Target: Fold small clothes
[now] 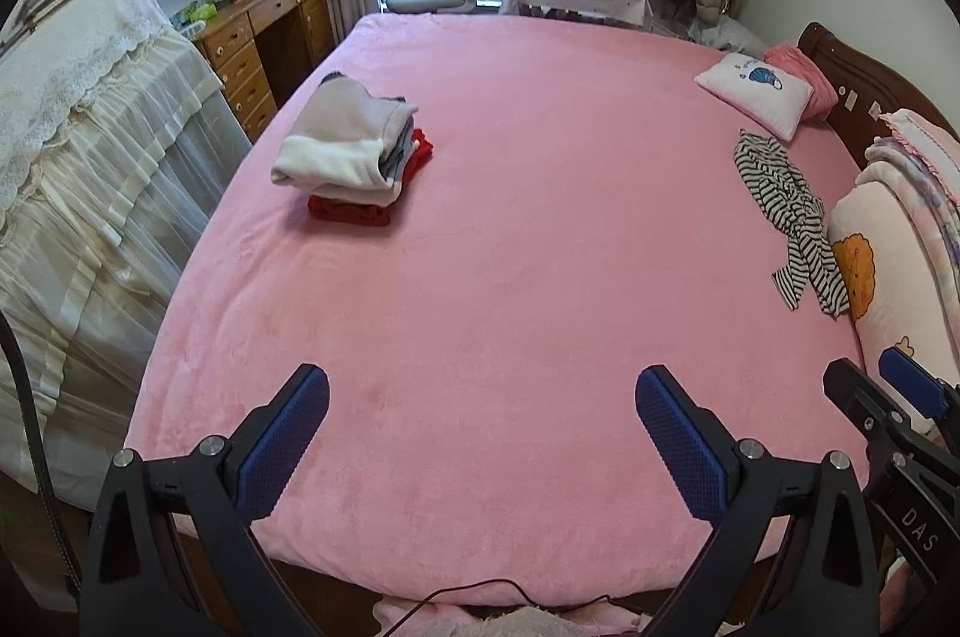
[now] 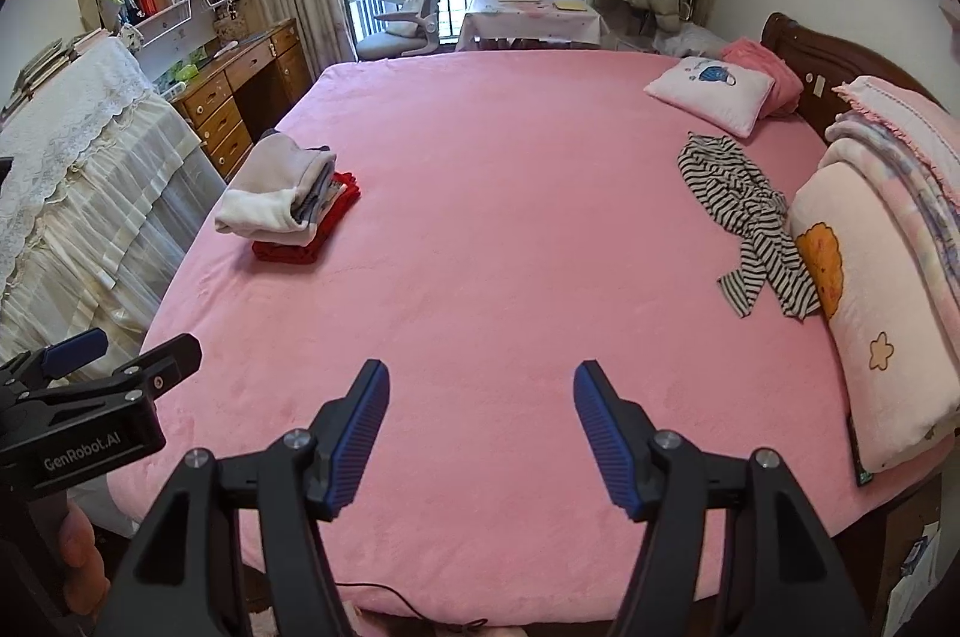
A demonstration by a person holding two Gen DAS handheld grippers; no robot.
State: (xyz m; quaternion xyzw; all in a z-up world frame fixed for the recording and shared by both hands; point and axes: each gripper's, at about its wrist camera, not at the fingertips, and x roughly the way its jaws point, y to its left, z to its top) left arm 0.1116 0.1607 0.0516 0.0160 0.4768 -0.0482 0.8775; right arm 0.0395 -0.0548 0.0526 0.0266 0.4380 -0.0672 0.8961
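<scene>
Bedroom, pink bed [image 1: 510, 247]: left gripper [image 1: 483, 397] and right gripper [image 2: 477, 391] hover w/ jaws apart, nothing between them. Striped garment [image 2: 744, 211] lies crumpled far right, well beyond the fingers, touching pillow [image 2: 858, 325]. Folded stack [image 1: 354, 157] sits far left.

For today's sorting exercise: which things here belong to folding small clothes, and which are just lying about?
Job: striped garment, unfolded; folded pile; left gripper and right gripper, both open and empty.
Lying about: white pillow; rolled quilt; office chair.

Red garment [image 1: 360, 208] mostly hidden beneath the folded stack [image 1: 342, 145].
</scene>
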